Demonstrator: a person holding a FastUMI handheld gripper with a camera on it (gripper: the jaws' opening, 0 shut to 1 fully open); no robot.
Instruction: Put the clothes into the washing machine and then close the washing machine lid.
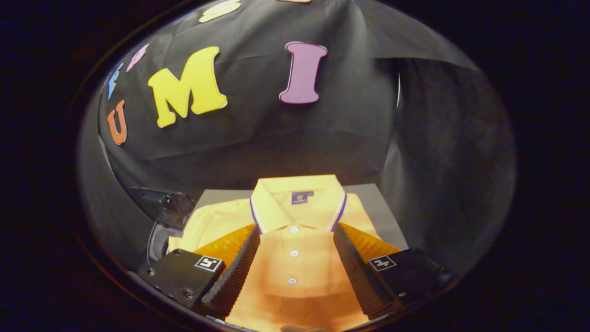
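A folded yellow polo shirt [295, 212] with a striped collar and a row of white buttons lies flat on a grey surface [378, 203]. My gripper [295, 230] is open right above it, the button placket running between the two fingers [239, 263] and the collar just ahead of the tips. Neither finger presses on the cloth. Left of the shirt stands a dark object with a round rim [161, 216], partly hidden; I cannot tell if it is the washing machine.
The black cloth wall [258, 129] rises close behind the grey surface and wraps round to the right. The grey surface shows as narrow bare strips beside the shirt's shoulders.
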